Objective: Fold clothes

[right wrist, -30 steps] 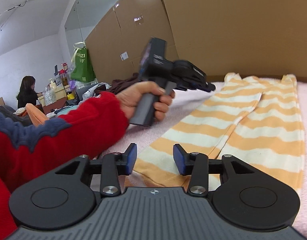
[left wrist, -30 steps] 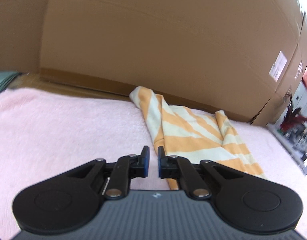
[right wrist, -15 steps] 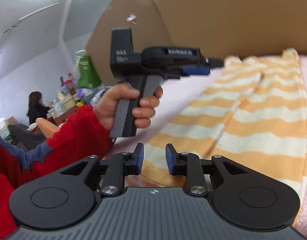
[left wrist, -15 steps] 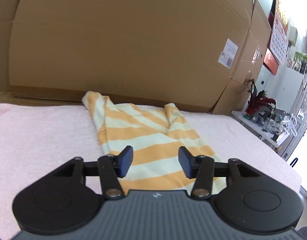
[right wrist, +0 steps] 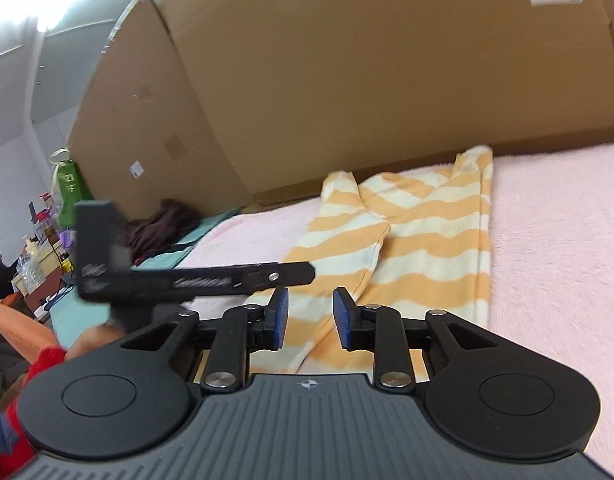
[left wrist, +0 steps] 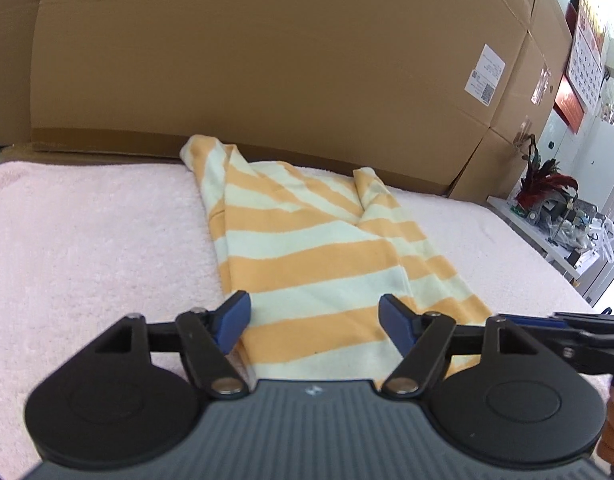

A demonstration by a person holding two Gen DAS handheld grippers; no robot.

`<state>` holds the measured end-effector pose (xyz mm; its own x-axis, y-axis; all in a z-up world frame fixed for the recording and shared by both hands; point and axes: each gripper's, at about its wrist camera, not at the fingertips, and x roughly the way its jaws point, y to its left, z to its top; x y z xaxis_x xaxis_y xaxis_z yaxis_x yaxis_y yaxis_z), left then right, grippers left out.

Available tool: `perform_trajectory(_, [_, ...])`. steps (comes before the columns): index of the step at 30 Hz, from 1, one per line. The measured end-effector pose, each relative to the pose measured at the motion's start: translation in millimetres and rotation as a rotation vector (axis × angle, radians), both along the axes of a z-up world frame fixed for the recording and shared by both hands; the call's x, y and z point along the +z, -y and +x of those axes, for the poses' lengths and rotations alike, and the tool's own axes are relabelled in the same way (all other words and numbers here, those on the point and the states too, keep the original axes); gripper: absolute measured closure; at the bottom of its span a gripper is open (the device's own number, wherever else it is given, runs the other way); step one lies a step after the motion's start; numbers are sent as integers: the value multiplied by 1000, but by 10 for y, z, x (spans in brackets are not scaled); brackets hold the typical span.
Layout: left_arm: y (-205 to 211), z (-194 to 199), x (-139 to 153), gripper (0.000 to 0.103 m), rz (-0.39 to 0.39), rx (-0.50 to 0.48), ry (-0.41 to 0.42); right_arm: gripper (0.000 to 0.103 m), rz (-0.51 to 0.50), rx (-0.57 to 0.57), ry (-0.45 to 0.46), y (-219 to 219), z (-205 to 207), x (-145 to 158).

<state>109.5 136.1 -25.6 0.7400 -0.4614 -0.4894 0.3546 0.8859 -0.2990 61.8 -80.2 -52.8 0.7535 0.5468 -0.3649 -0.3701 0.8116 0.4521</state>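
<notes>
Striped garment (left wrist: 307,264) looks thin, floppy, light — take its hem just ahead of left gripper (left wrist: 313,322), jaws wide apart; right gripper (right wrist: 309,318) part-open, holding nothing.

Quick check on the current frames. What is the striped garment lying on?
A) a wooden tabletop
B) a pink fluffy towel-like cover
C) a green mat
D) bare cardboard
B: the orange-and-cream striped garment lies flat on the pink fluffy cover, which shows on both sides of it; the cardboard boxes only stand behind it.
</notes>
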Motion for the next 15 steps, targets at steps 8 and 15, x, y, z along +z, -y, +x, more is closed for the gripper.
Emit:
perform_trajectory(8, [-83,6,-4,19,-84,-29,-9,81,243,-80,-214,265,834,-267])
perform_trajectory(15, [-120,22,-19,15,-128,-47,-19,86,130,-103,-152,215,793,-21])
